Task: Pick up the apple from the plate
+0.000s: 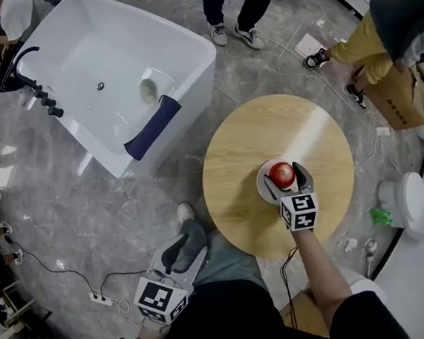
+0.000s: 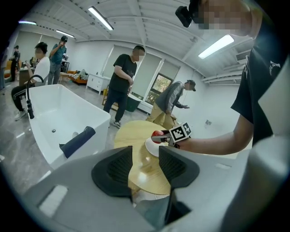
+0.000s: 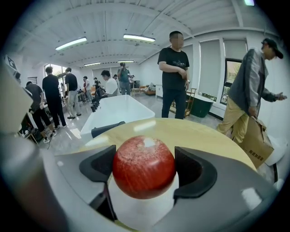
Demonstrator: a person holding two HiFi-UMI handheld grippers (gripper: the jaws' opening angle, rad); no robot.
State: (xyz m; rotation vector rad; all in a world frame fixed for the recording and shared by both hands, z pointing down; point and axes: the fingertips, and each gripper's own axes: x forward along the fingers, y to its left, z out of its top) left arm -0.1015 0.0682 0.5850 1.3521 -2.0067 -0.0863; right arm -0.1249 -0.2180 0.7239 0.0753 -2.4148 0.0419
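A red apple [image 1: 282, 174] sits over a small white plate [image 1: 264, 186] on the near right part of a round wooden table [image 1: 246, 139]. My right gripper [image 1: 284, 177] reaches in from the near side, and its two dark pads press the apple's left and right sides. In the right gripper view the apple [image 3: 144, 166] fills the gap between the pads, with the plate [image 3: 136, 209] white beneath it. My left gripper [image 1: 184, 248] hangs off the table by the person's knee, open and empty. From the left gripper view [image 2: 145, 165] the apple [image 2: 157, 134] and plate [image 2: 152, 147] show far ahead.
A white bathtub [image 1: 112, 63] with a dark headrest stands at the left of the table. People stand behind the table, one bending over a cardboard box [image 1: 399, 102] at the right. A power strip [image 1: 101, 297] and cables lie on the floor at the near left.
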